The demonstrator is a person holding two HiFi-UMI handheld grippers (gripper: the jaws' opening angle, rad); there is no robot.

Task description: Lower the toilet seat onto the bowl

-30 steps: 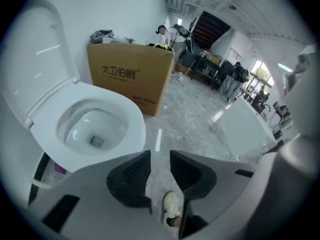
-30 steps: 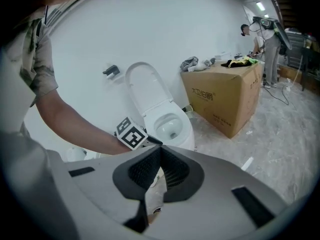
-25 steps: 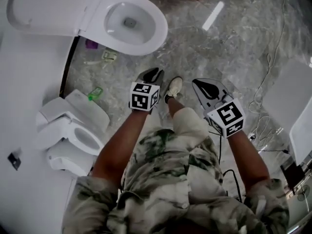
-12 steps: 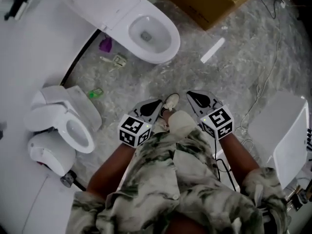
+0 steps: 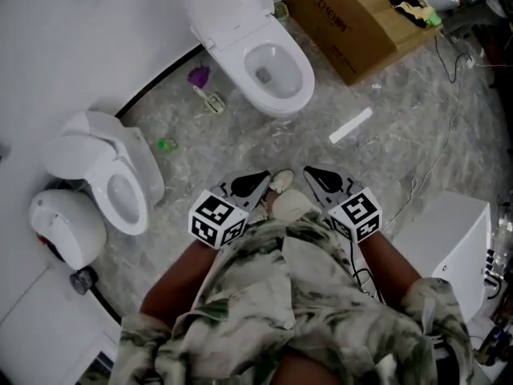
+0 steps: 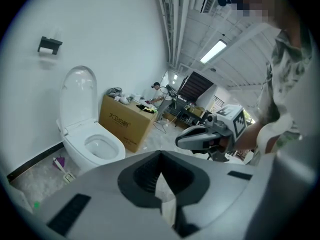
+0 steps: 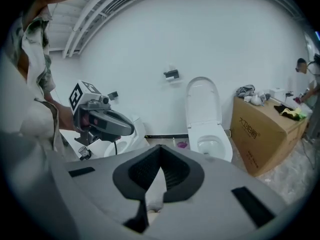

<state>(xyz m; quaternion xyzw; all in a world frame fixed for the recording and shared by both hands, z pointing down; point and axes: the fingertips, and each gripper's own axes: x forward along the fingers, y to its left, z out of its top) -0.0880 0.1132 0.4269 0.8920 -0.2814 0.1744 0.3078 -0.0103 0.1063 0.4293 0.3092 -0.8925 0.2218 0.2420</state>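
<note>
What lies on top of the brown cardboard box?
On the cardboard box lie a grey bundle, small white things and a dark cloth with yellow-green parts. What the box holds inside cannot be seen.

This looks like a workshop or showroom hall, not a home bathroom. Several white toilets (image 5: 240, 30) stand along a bare white wall (image 5: 88, 46) on a marble-patterned floor (image 5: 264, 147), beside a cardboard box (image 5: 353, 26), under exposed ceiling pipes (image 6: 167, 29) and a strip light (image 6: 216, 50).
</note>
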